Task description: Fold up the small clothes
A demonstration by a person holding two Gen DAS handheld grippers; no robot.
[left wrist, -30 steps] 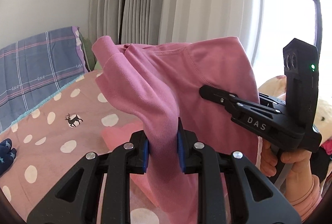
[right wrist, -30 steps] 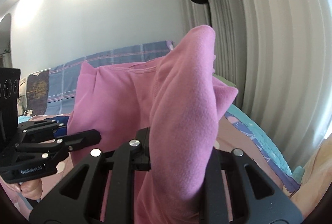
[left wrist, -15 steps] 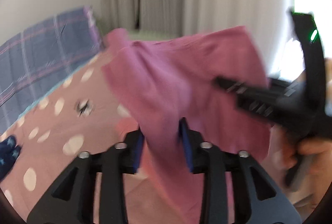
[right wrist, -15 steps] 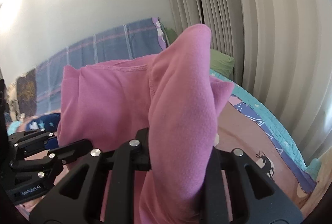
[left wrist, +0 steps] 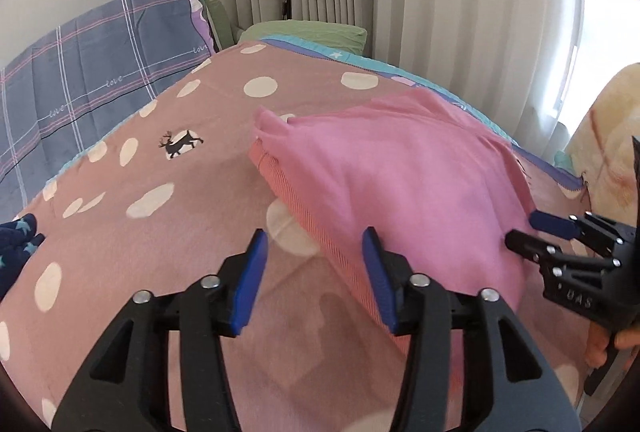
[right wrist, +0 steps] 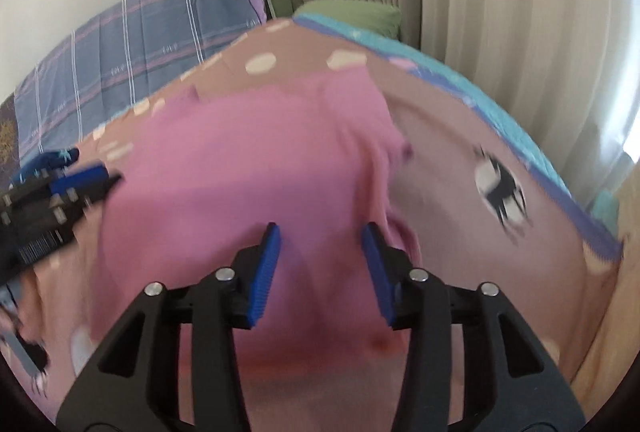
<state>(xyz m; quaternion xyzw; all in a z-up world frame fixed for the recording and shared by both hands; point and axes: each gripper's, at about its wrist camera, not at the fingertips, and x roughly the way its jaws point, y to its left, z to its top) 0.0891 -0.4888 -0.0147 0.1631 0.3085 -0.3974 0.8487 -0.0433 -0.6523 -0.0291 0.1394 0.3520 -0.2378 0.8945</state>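
Left wrist view shows our left hand-held gripper [left wrist: 314, 264] with its blue pads spread wide and nothing between them, low over the bed [left wrist: 160, 232]. The pink garment [left wrist: 400, 191] lies on the dotted blanket just beside the right pad, its ribbed hem toward us. Our right hand-held gripper [right wrist: 320, 262] is also spread and holds nothing; it hangs over the near part of the cloth, and in the left view it comes in from the right edge.

What could go wrong, in our judgement: the garment lies puffed and uneven, so the layers may slide apart or trap a crease if we press or fold now. A pinch that takes only the top layer would pull the fold open. The right view is blurred, so we cannot tell if the far sleeve is tucked.
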